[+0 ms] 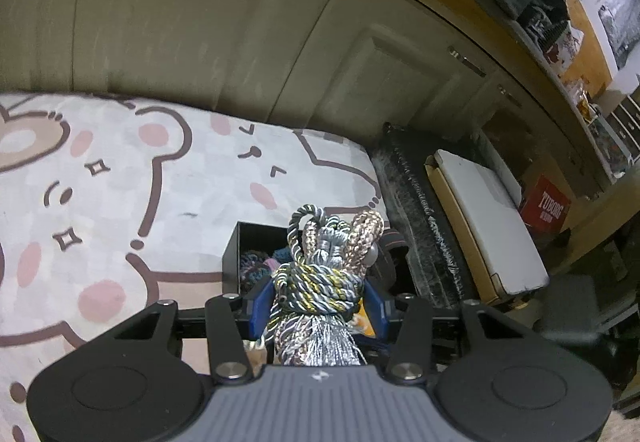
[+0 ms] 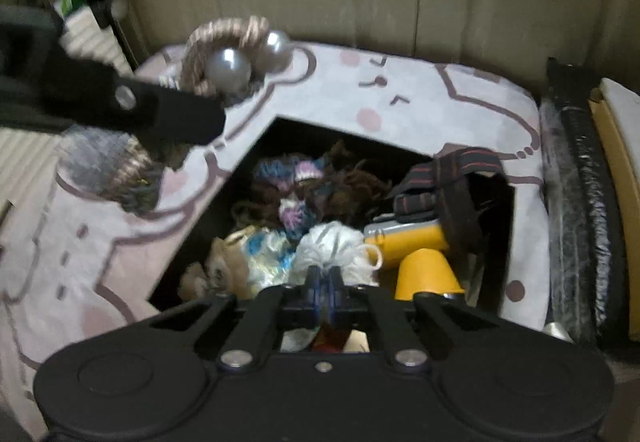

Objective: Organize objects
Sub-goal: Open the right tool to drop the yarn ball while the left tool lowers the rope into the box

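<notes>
My left gripper (image 1: 316, 298) is shut on a bundle of twisted cord tassels (image 1: 320, 266), grey, gold and beige, held in the air above a black storage box (image 1: 236, 250). In the right wrist view the left gripper (image 2: 188, 118) shows at upper left with the tassels and two pearl beads (image 2: 228, 70). My right gripper (image 2: 325, 282) is shut and empty, just above the open box (image 2: 264, 146). The box holds yarn balls (image 2: 296, 186), a white tassel ball (image 2: 336, 246), a yellow flashlight (image 2: 416, 254) and a striped strap (image 2: 452, 182).
The box sits on a bed with a pink bear-print cover (image 1: 100, 202). Cream wardrobe doors (image 1: 200, 22) stand behind it. To the right lie a black wrapped roll (image 1: 420, 210), a cardboard box with a white board (image 1: 480, 218) and a red carton (image 1: 548, 206).
</notes>
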Available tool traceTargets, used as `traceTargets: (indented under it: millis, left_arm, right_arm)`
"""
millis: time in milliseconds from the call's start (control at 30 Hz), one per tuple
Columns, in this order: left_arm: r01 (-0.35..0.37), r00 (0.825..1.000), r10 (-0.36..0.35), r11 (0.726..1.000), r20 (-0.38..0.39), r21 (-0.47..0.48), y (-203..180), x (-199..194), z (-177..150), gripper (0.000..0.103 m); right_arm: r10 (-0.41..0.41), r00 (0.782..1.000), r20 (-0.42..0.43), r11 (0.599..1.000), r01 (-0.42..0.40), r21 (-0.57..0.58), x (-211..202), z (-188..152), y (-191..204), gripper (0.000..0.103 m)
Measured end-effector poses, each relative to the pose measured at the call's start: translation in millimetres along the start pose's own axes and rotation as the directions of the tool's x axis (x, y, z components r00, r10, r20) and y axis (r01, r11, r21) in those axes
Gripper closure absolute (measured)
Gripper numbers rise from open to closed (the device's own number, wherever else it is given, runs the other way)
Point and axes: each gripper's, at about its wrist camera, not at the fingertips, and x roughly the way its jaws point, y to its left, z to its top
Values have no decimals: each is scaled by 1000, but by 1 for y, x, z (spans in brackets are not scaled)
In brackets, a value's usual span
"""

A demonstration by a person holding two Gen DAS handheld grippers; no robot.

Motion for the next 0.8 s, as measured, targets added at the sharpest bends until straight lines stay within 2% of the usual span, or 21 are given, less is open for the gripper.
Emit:
traceTargets:
  millis: [100,333,433,533,633,800]
  left_arm:
    - [-4,1000,4,1000,-9,-3,0,3,-2,54]
    - [-5,999,5,1000,-35,-25,1,11,-5,54]
    - [12,999,-15,998,-43,-61,2,14,-8,54]
    - [23,998,-29,994,-58,-103,0,18,-12,54]
    - [8,997,-17,993,-75,-116,-6,26,-18,54]
    - [9,992,-31,984,-120,-180,-11,44,-30,54]
  right_arm:
    - [-46,999,-5,998,46,32,11,3,-6,99]
    - [-34,999,17,998,33,55,18,1,-13,98]
    - [11,1000,25,991,-14,134,6,2,-25,99]
    - [63,993,100,972,-84,218,-20,1,-39,98]
    - [43,989,143,958,-81,274,-41,-2,-48,97]
    - [22,986,165,948,-73,310,-55,-9,-57,97]
